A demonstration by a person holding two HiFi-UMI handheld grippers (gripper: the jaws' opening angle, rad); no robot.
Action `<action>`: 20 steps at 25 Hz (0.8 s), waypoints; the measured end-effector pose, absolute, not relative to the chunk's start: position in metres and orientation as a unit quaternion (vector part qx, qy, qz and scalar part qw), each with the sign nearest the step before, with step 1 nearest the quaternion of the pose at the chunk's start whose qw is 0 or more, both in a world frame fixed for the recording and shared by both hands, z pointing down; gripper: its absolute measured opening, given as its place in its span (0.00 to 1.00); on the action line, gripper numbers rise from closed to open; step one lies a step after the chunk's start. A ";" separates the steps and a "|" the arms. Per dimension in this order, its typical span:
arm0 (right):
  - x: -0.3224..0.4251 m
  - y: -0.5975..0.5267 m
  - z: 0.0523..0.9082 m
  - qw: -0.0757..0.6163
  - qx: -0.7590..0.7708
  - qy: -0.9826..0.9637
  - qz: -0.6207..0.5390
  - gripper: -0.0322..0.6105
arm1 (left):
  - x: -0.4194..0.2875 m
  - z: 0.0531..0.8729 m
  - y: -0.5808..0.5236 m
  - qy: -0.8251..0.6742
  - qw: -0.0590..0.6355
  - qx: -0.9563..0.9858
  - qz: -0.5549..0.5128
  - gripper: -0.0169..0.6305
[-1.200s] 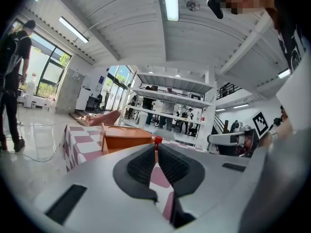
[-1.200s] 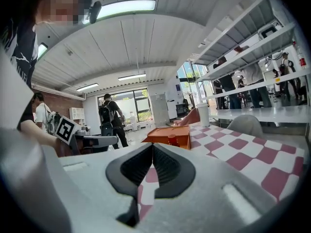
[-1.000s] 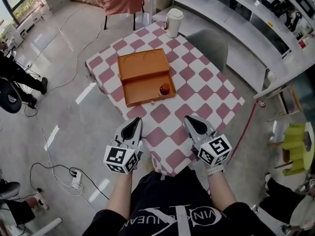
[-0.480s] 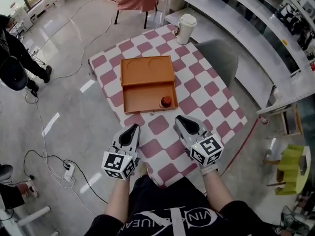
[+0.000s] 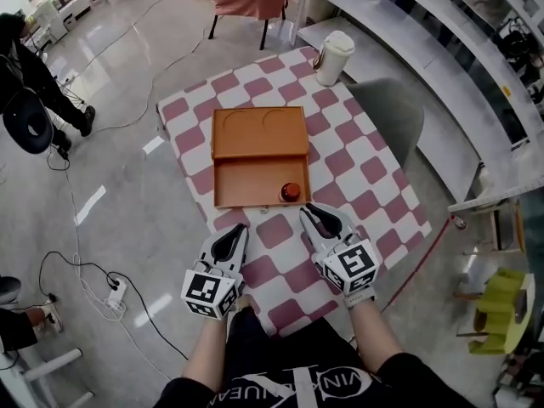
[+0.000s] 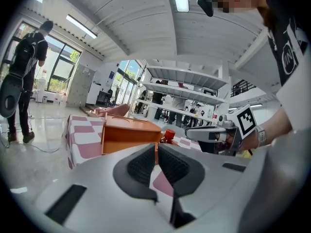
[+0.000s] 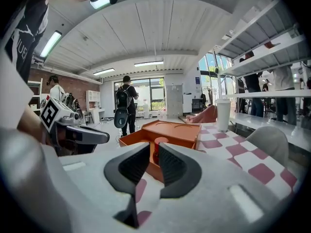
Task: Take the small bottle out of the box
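Orange open box (image 5: pixel 255 155) on the pink-and-white checked tabletop (image 5: pixel 361 177) holds the small red-capped bottle (image 5: pixel 291 191) in its near right corner. Right hand-held gripper (image 5: pixel 318 217), near the bottle, is opening, with nothing between its jaws. Left hand-held gripper (image 5: pixel 230 233) is pressed together and empty. Judgement: removal not yet begun.

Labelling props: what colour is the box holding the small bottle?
The box is orange; the head view shows it best.
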State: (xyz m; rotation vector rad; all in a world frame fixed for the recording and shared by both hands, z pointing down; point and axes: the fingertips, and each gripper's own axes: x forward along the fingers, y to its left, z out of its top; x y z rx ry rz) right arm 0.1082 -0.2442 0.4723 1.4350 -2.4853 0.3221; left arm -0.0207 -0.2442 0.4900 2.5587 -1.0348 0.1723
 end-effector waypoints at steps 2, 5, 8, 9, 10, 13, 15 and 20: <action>0.108 -0.249 0.475 0.132 0.493 -0.853 0.109 0.12 | -0.019 0.493 -0.246 -0.366 0.191 0.908 0.063 0.06; 0.109 -0.256 0.477 0.127 0.493 -0.854 0.111 0.15 | -0.013 0.495 -0.248 -0.364 0.195 0.909 0.063 0.06; 0.108 -0.262 0.480 0.123 0.490 -0.856 0.112 0.18 | -0.007 0.498 -0.249 -0.360 0.197 0.909 0.064 0.06; 0.107 -0.264 0.481 0.122 0.489 -0.857 0.112 0.19 | -0.006 0.499 -0.250 -0.360 0.197 0.910 0.064 0.06; 0.107 -0.266 0.482 0.122 0.487 -0.858 0.113 0.20 | -0.004 0.500 -0.250 -0.359 0.198 0.910 0.065 0.06; 0.106 -0.271 0.486 0.120 0.482 -0.860 0.115 0.25 | -0.002 0.504 -0.250 -0.358 0.203 0.909 0.068 0.06; 0.106 -0.275 0.488 0.120 0.480 -0.861 0.115 0.28 | -0.001 0.507 -0.250 -0.359 0.205 0.908 0.068 0.06; 0.102 -0.282 0.494 0.128 0.470 -0.866 0.112 0.32 | 0.000 0.511 -0.250 -0.362 0.213 0.905 0.070 0.06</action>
